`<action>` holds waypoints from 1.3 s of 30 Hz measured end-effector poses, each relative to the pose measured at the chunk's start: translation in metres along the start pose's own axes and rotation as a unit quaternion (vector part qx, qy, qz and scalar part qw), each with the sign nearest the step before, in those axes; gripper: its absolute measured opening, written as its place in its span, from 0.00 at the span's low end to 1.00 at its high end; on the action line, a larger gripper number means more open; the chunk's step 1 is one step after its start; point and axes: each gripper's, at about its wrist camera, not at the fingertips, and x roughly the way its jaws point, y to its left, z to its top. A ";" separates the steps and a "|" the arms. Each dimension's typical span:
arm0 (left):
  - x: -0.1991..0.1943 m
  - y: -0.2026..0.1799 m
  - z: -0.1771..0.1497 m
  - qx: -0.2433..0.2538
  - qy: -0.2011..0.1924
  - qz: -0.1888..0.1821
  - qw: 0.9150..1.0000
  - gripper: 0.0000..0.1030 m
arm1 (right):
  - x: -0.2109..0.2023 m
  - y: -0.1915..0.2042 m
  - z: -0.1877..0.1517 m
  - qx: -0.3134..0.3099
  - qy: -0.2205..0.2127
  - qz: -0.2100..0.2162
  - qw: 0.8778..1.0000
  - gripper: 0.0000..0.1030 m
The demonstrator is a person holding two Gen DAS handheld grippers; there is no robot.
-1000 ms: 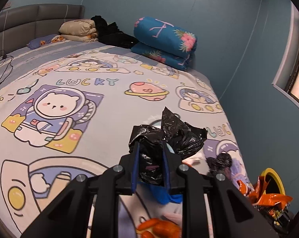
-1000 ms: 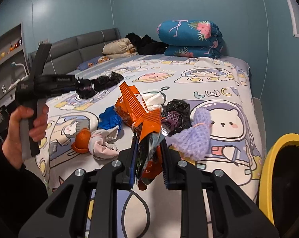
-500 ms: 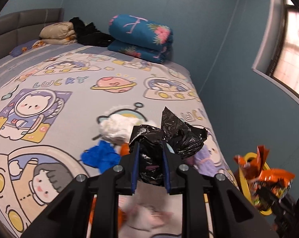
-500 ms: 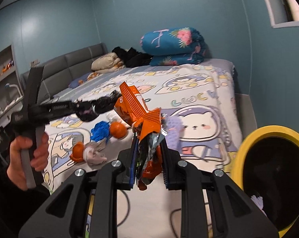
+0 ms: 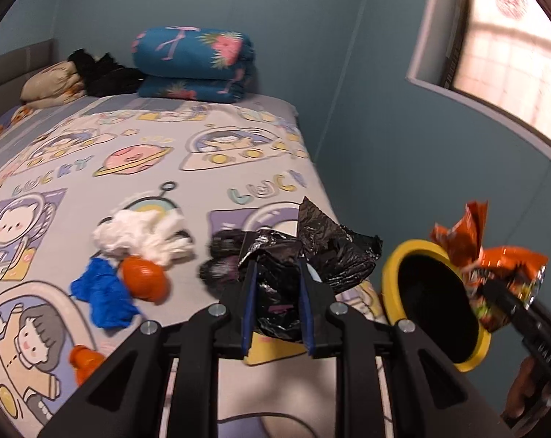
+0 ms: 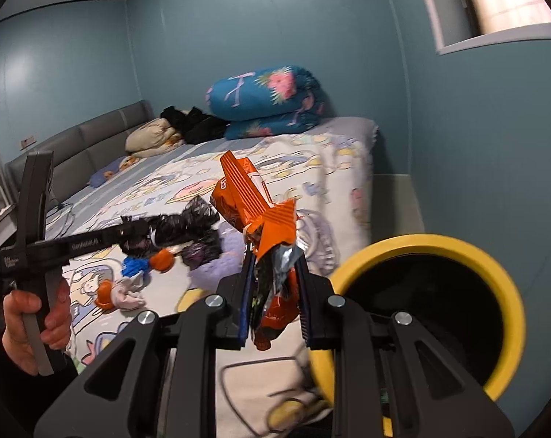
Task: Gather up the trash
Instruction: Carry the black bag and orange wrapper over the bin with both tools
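On the bed (image 5: 74,168), toward the left of the left wrist view, lie a blue crumpled piece (image 5: 104,297), an orange ball-like piece (image 5: 144,277) touching it, and a white wad of tissue (image 5: 140,233) just behind both. A smaller orange scrap (image 5: 84,363) sits nearer the bed's front edge. At centre, the left claw (image 5: 277,314) is nearly closed, its blue-lined fingers (image 5: 247,306) pinching a crumpled black plastic bag (image 5: 304,252) that bulges above them. More dark trash (image 5: 220,255) lies on the sheet just behind it. Right of the bed stands a yellow-rimmed bin (image 5: 396,266) with a dark inside. Farthest right, the right claw (image 6: 273,299) is closed tight on an orange snack wrapper (image 6: 253,200), held up beside the bin's rim (image 6: 414,244). At the left edge of the right wrist view a hand (image 6: 31,325) grips the left claw's handle. A folded blue quilt (image 5: 193,62) rests at the bed's far end.
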 end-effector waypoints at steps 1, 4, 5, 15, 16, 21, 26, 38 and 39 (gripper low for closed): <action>0.002 -0.008 0.000 0.005 0.002 -0.005 1.000 0.18 | -0.006 -0.006 0.002 0.002 -0.005 -0.008 1.000 0.19; 0.005 -0.030 0.002 0.019 0.006 -0.020 1.000 0.18 | -0.018 -0.021 0.007 0.007 -0.014 -0.025 1.000 0.19; 0.006 -0.038 0.003 0.026 0.007 -0.023 0.999 0.19 | -0.020 -0.026 0.008 0.008 -0.016 -0.030 0.999 0.19; 0.017 -0.105 0.005 0.070 0.016 -0.061 0.996 0.19 | -0.036 -0.061 0.011 0.028 -0.021 -0.073 0.997 0.20; 0.018 -0.112 0.004 0.076 0.018 -0.065 0.995 0.19 | -0.036 -0.064 0.011 0.031 -0.020 -0.075 0.997 0.20; 0.028 -0.135 0.000 0.093 0.027 -0.076 0.992 0.19 | -0.034 -0.071 0.011 0.034 -0.018 -0.087 0.995 0.20; 0.040 -0.152 -0.004 0.101 0.037 -0.086 0.990 0.19 | -0.034 -0.081 0.010 0.043 -0.017 -0.101 0.994 0.20; 0.066 -0.183 -0.019 0.121 0.064 -0.100 0.986 0.19 | -0.022 -0.108 0.000 0.067 0.002 -0.135 0.989 0.20; 0.069 -0.185 -0.020 0.121 0.067 -0.101 0.985 0.19 | -0.020 -0.110 0.000 0.068 0.004 -0.137 0.988 0.20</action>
